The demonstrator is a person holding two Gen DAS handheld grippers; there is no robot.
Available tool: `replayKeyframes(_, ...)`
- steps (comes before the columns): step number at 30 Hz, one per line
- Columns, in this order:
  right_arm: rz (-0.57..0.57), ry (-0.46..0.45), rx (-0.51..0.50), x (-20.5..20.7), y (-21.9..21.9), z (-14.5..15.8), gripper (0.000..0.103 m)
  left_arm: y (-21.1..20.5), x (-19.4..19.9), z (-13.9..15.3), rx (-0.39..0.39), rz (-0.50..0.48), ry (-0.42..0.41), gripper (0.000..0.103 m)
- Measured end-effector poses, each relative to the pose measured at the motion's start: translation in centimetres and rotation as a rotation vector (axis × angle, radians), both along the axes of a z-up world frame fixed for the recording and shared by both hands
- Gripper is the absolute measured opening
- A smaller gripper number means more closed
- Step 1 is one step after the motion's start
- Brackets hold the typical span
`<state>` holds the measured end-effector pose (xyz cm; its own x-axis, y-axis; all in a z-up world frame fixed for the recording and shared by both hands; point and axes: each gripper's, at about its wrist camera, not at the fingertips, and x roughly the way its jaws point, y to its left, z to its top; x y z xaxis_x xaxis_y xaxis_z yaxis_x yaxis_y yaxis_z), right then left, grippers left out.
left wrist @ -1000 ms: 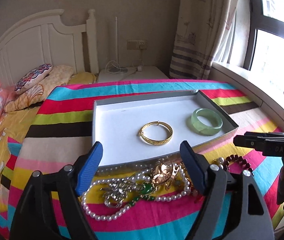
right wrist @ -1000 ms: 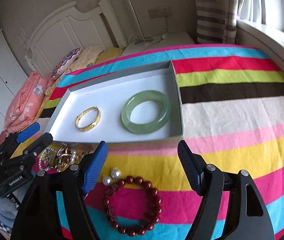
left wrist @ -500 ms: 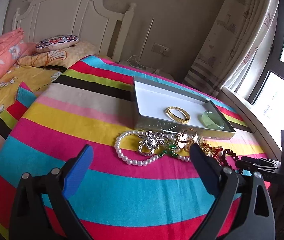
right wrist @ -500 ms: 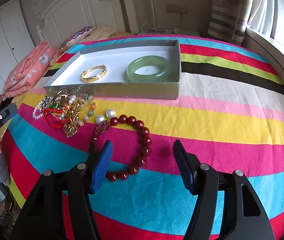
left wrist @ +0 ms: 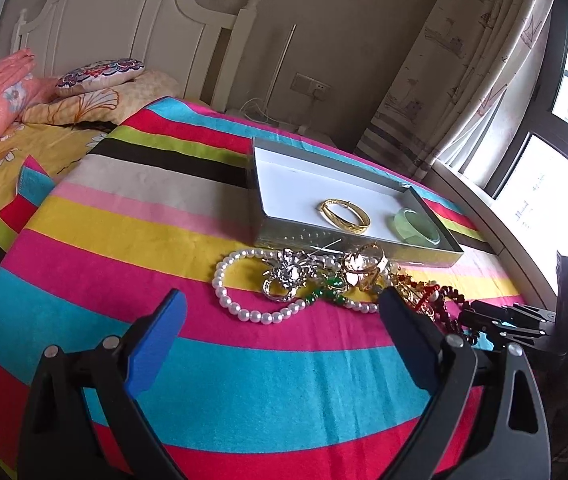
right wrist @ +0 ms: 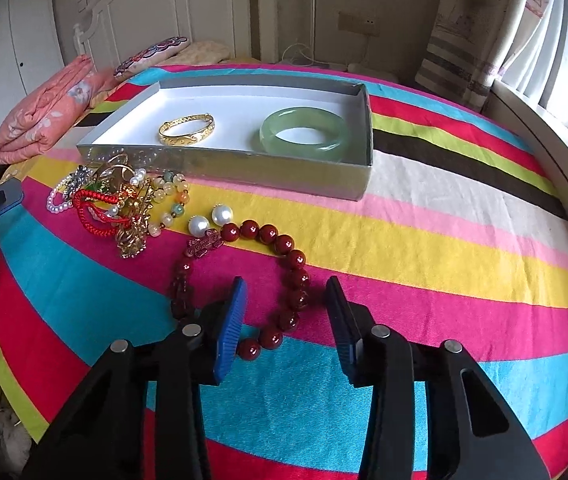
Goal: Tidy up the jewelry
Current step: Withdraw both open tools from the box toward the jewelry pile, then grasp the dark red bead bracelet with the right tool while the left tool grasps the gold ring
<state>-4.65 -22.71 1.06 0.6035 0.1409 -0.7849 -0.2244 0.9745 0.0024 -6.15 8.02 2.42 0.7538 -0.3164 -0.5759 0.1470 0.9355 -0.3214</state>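
Observation:
A grey box (right wrist: 244, 160) with a white floor holds a gold bangle (right wrist: 186, 129) and a green jade bangle (right wrist: 303, 134); the box also shows in the left wrist view (left wrist: 347, 242). In front of it lies a tangled jewelry pile (right wrist: 124, 196) with a pearl necklace (left wrist: 240, 308). A dark red bead bracelet (right wrist: 280, 276) lies apart on the striped cloth. My right gripper (right wrist: 284, 320) is open, its jaws partly closed in, straddling the bracelet's near right side. My left gripper (left wrist: 280, 340) is open and empty, short of the pile.
The striped cloth (right wrist: 443, 240) covers a round surface. Bed with headboard (left wrist: 124, 32), pillows and a pink quilt (right wrist: 48, 112) stand behind. Curtain and window (left wrist: 543, 120) are at right. The right gripper shows in the left wrist view (left wrist: 523, 320).
Both grippers pulled back from the box, then moved closer. The right gripper's jaws narrowed and came down around the red bead bracelet. The left gripper swung left, then neared the pile.

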Motion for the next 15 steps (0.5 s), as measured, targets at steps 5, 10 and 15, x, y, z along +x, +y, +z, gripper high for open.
replayKeyframes(5,-0.004,-0.004,-0.017,0.0,0.2,0.0,0.038,-0.1,0.2,-0.2,-0.008,-0.019,0.016,0.096)
replayKeyframes(10,-0.006,-0.002,-0.019,0.1,0.2,-0.1,0.039,-1.9,-0.5,0.5,0.069,-0.086,-0.019,0.096)
replayKeyframes(15,-0.017,-0.002,-0.015,0.2,0.1,-0.1,0.039,-6.9,-1.4,1.8,0.146,-0.228,-0.051,0.095)
